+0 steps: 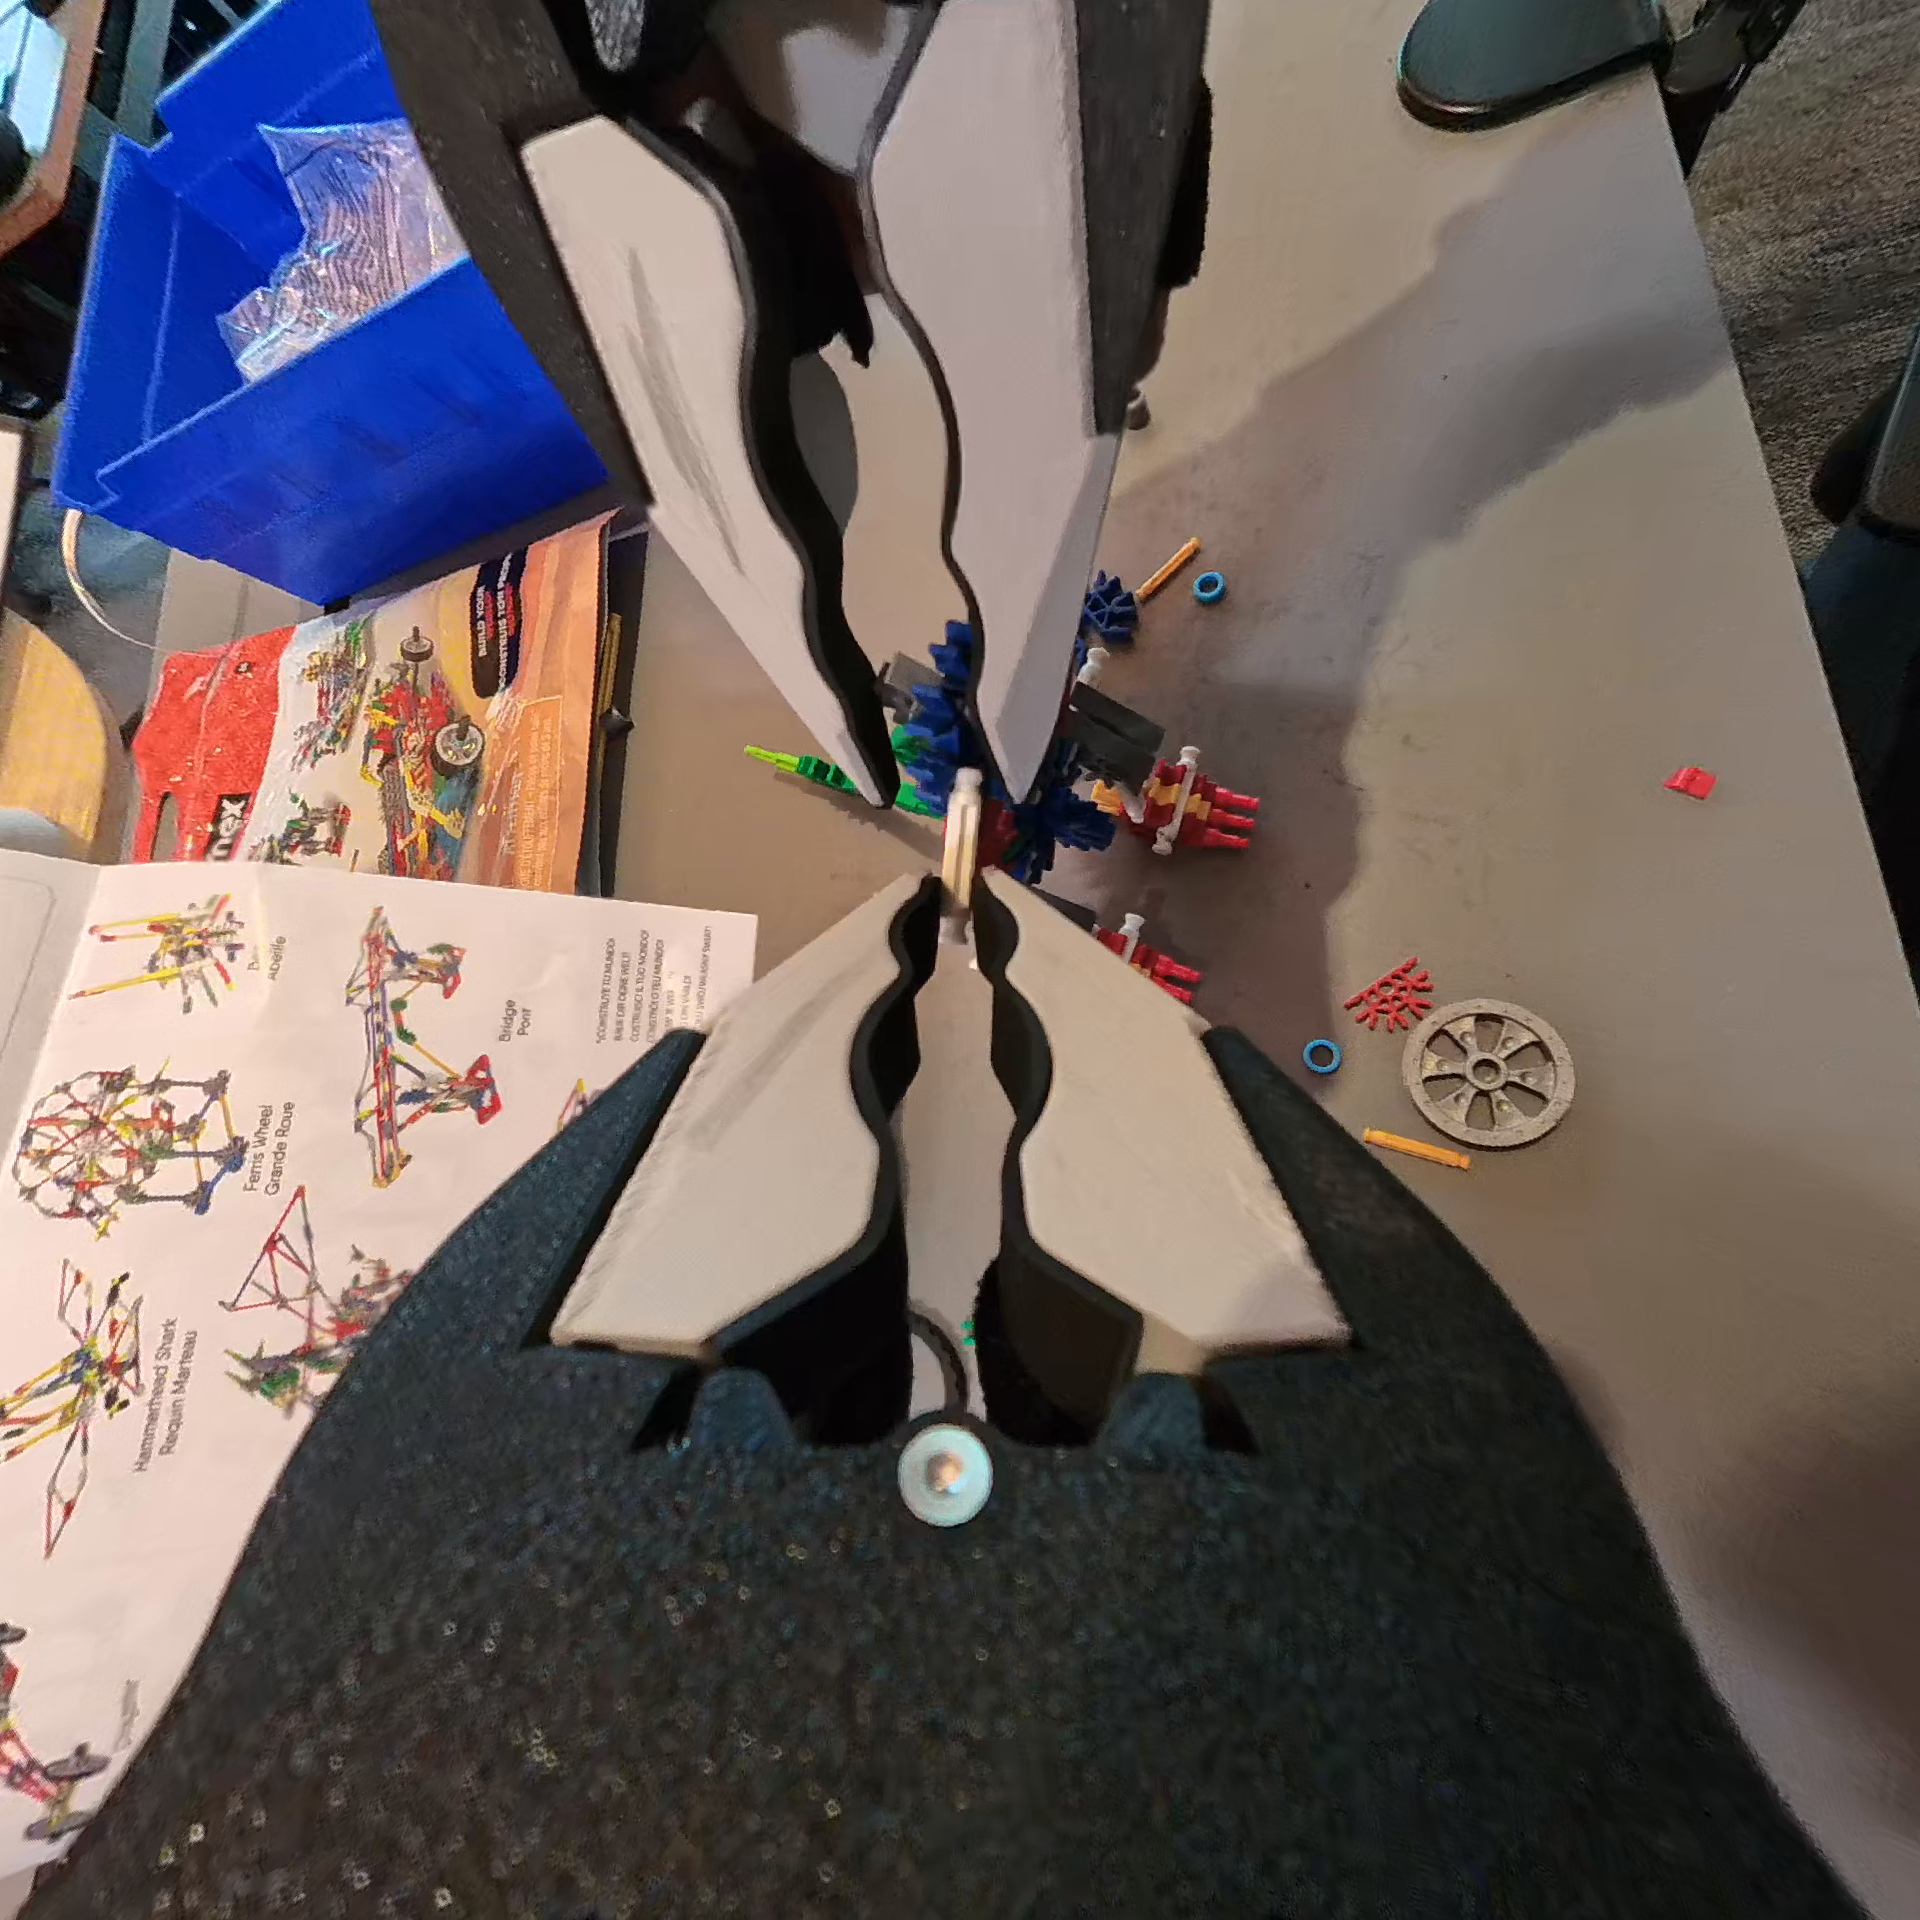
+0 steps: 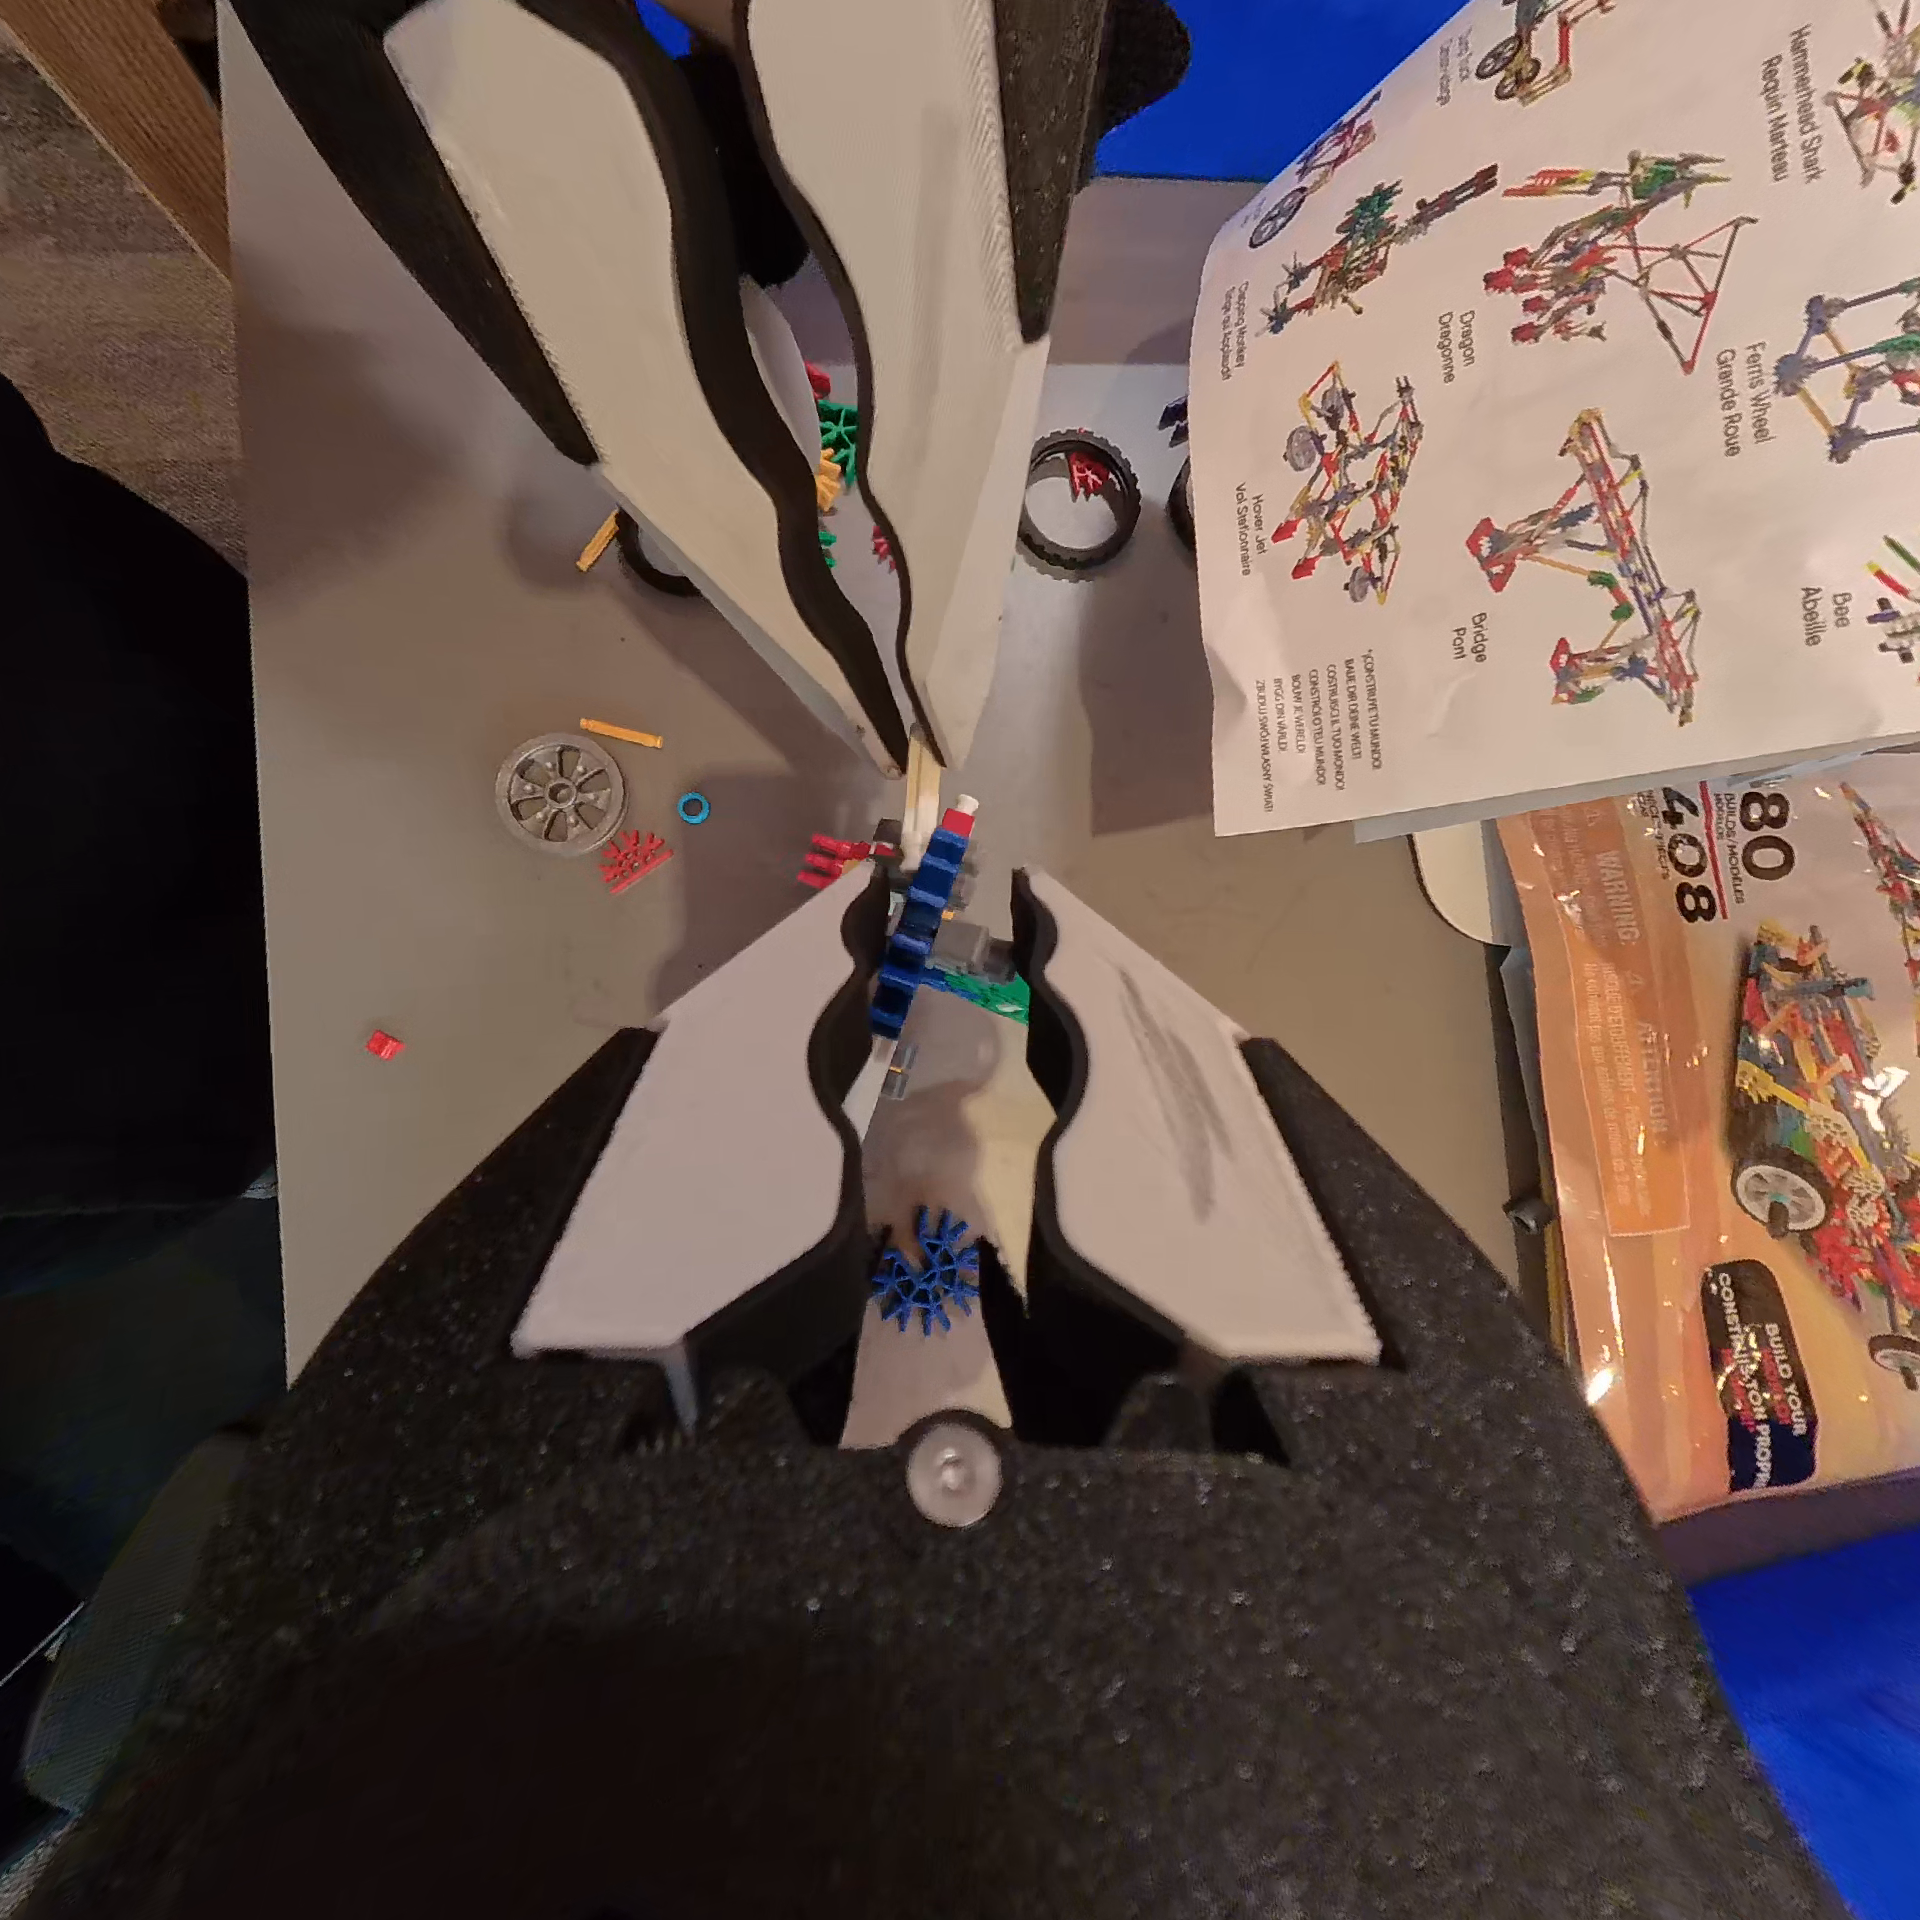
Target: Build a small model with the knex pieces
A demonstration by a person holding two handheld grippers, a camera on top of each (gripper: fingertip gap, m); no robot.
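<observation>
My left gripper [image 1: 954,883] is shut on a short white rod [image 1: 961,831] that sticks out past its tips. My right gripper [image 2: 948,878] is shut on a small build of blue toothed connectors [image 2: 920,925] with grey and green pieces; the blue part lies against one finger and a grey block against the other. The two grippers meet tip to tip above the grey table [image 1: 1455,520]. In the left wrist view the right gripper [image 1: 956,795] comes down from the top over the blue build [image 1: 940,717]. In the right wrist view the left gripper [image 2: 920,758] holds the white rod [image 2: 920,805] against the build.
Loose parts lie about: a silver wheel [image 1: 1488,1072], a red connector [image 1: 1387,992], a red-and-yellow cluster [image 1: 1195,810], a black tyre [image 2: 1081,509], a blue connector [image 2: 925,1283]. An instruction sheet [image 1: 260,1143], the kit box [image 1: 395,727] and a blue bin [image 1: 312,416] flank one side. Both grippers' tips are close together, under 4 cm apart. Left tips and right tips are each some 15 cm from the silver wheel [image 1: 1488,1072].
</observation>
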